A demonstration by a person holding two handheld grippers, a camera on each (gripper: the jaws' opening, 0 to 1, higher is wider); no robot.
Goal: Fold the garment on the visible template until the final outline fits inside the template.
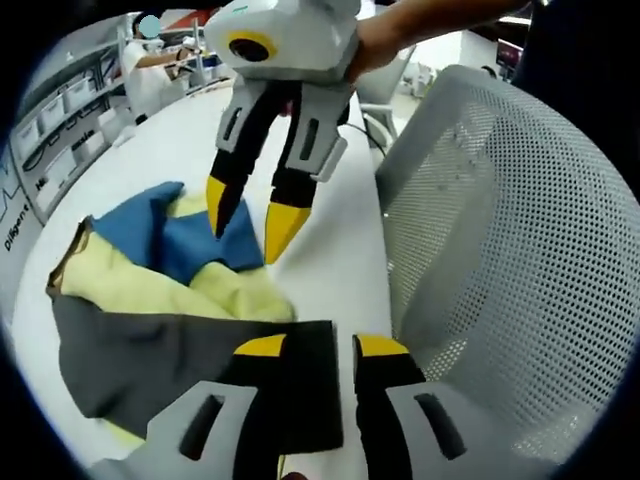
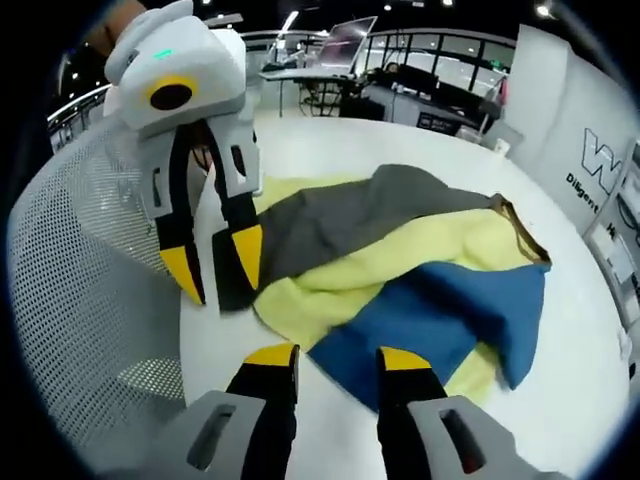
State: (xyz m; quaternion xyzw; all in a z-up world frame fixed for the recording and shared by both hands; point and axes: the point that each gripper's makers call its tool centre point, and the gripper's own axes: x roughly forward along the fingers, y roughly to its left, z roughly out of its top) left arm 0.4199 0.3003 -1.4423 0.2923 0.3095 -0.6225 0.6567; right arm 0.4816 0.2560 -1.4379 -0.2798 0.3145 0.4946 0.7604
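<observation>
Two tools: your left tool (image 1: pixel 312 347) grips the crumpled grey, yellow and blue fabric garment's (image 2: pixel 400 270) grey edge; right tool (image 2: pixel 336 355) is spread over the white worktop (image 2: pixel 580 330).

A white table (image 2: pixel 330 140) with a rounded outline carries everything here. One garment (image 2: pixel 400 270) lies directly on it, crumpled rather than flat, in three colours: a grey part, a pale yellow part and a blue part. In the right gripper view the grey part reaches to the table's edge beside a mesh chair (image 2: pixel 80 290), the yellow spreads through the middle, and the blue lies over the yellow. In the left gripper view the garment (image 1: pixel 150 290) covers the near part of the table (image 1: pixel 180 140), bare white surface beyond.
</observation>
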